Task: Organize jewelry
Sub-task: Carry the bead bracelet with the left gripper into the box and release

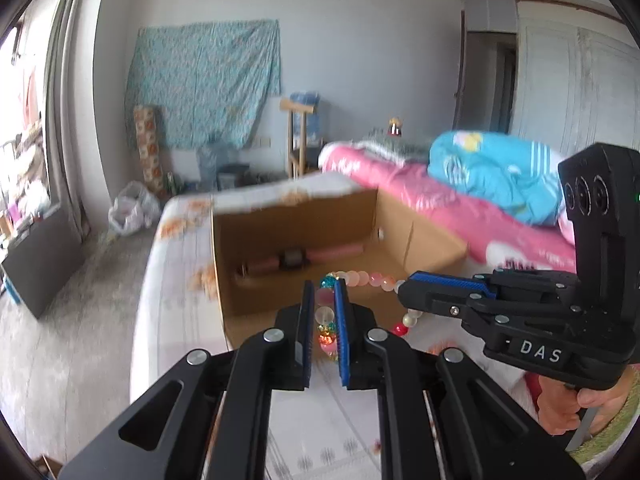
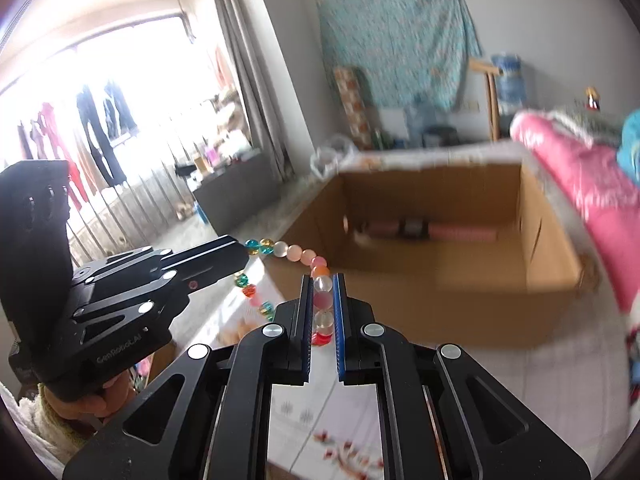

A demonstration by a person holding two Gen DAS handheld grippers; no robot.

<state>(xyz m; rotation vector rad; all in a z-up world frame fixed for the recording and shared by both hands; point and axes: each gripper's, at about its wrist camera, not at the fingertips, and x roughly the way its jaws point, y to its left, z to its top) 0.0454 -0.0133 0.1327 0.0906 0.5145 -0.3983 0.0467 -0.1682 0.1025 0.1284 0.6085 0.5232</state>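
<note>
A string of large pink, white, teal and red beads [image 1: 362, 279] hangs in the air between both grippers, above the white bedsheet. My left gripper [image 1: 323, 286] is shut on one part of the beaded string, beads showing between its blue pads. My right gripper [image 1: 402, 292] comes in from the right and is shut on the other part. In the right wrist view the right gripper [image 2: 322, 278] clamps pink and clear beads, the beaded string [image 2: 296, 254] arcs left to the left gripper [image 2: 246, 252]. An open cardboard box [image 1: 296, 236] stands just beyond, holding a pink roll-shaped item [image 1: 304, 258].
The box [image 2: 552, 276] sits on a bed with a white patterned sheet [image 1: 180, 300]. A pink blanket [image 1: 400, 188] and blue quilt [image 1: 492, 172] lie to the right. Floor, a plastic bag [image 1: 130, 208] and clutter lie to the left.
</note>
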